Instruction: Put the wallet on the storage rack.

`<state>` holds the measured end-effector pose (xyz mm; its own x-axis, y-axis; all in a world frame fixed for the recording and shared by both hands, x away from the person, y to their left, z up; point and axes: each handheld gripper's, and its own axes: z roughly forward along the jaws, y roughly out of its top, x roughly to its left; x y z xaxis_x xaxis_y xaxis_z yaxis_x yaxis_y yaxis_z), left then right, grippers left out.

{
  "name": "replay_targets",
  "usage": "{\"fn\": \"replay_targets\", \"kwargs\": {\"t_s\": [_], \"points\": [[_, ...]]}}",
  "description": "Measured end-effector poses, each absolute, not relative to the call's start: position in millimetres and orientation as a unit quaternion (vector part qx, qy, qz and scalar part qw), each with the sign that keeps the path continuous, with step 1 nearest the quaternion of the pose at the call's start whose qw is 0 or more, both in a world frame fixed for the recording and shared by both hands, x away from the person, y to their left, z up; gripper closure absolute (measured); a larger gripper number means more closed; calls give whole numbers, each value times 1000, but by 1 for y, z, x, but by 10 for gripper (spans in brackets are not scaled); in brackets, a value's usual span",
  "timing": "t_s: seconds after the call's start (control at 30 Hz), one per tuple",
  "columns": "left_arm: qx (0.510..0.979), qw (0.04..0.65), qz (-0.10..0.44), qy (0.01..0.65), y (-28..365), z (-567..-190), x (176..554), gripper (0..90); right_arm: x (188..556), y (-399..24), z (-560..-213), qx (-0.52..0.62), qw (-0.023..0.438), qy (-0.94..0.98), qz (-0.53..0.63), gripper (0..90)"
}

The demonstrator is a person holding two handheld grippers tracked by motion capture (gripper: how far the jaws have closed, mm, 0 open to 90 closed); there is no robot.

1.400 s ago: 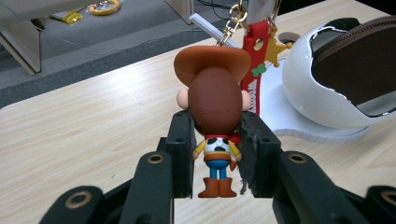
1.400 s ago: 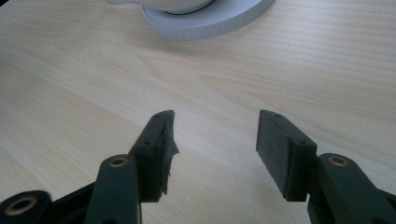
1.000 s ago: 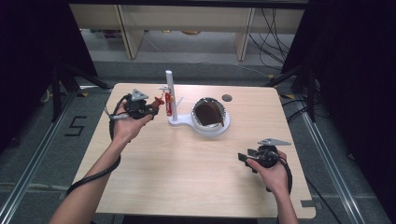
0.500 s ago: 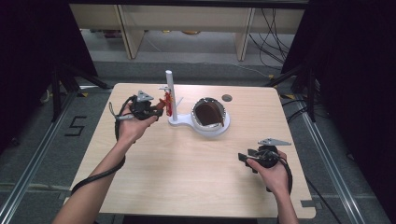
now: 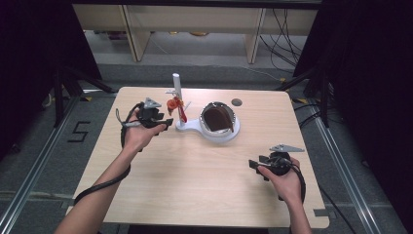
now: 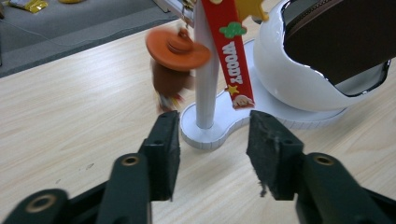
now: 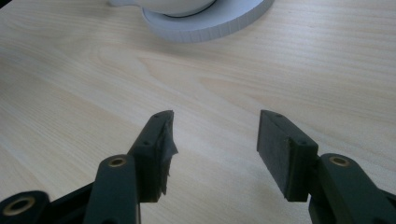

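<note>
Dangling keychain [image 6: 175,60] just beyond parted left fingers [image 6: 163,149]

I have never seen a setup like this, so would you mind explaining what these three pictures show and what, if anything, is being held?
A person stands at a wooden table with a hand-held two-jaw gripper in each hand. The high view looks down from above: the left gripper is near a white stand, the right gripper rests apart near the table's front edge. The other two pictures come from cameras riding on the grippers, looking along their black jaws.

The stand has an upright post and a bowl-shaped white cup holding something dark brown. From the post hang a red Woody strap and a small figure with an orange hat.

The left gripper's jaws have just been opening, with nothing pinched between them. The right gripper is open and empty.
</note>
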<state>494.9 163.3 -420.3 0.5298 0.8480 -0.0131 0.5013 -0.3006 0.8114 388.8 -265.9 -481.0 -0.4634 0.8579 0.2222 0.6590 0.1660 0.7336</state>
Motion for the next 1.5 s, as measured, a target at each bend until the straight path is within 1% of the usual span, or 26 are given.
{"fn": "replay_targets", "kwargs": {"t_s": [0.1,0.17,0.27,0.3,0.37,0.5,0.53,0.6,0.63,0.83,1.0,1.27,1.3,1.33,1.37,1.4,1.43,1.47,1.5], "points": [[788,391,212,426,168,-422,494,432,389,-266,-481,502,120,754,407,467],[775,404,213,437,168,-426,492,402,389,-266,-481,503,120,753,406,466],[782,401,205,431,172,-431,487,372,389,-266,-481,500,121,754,408,464],[784,396,207,431,173,-433,485,365,388,-264,-481,511,108,748,410,464],[785,396,204,431,175,-438,481,354,388,-264,-481,514,106,746,409,463],[784,397,204,432,182,-448,471,348,388,-264,-481,514,107,746,409,461],[784,397,202,432,183,-450,469,347,389,-266,-482,503,116,752,409,460],[787,394,201,429,187,-453,463,346,389,-267,-482,504,117,752,408,459],[780,403,202,433,187,-456,460,345,389,-267,-482,504,117,752,408,459],[769,418,200,440,194,-472,432,344,389,-267,-483,508,118,750,406,457],[771,414,199,441,198,-491,409,345,389,-267,-484,503,115,751,412,455],[753,435,220,441,200,-513,383,355,388,-267,-485,505,119,752,407,453],[750,438,222,443,201,-515,381,356,387,-266,-485,511,112,748,408,453],[748,437,227,444,201,-517,380,357,388,-267,-486,502,124,753,408,452],[747,439,228,444,202,-518,379,356,388,-267,-486,504,126,753,404,452],[743,443,231,445,203,-520,377,356,388,-266,-487,503,125,754,404,452],[744,444,232,443,204,-521,376,356,386,-264,-486,516,107,747,404,451],[740,447,233,445,205,-523,375,356,387,-266,-486,505,125,754,402,451],[739,447,233,447,205,-523,374,355,387,-266,-487,503,121,753,406,451]]}}
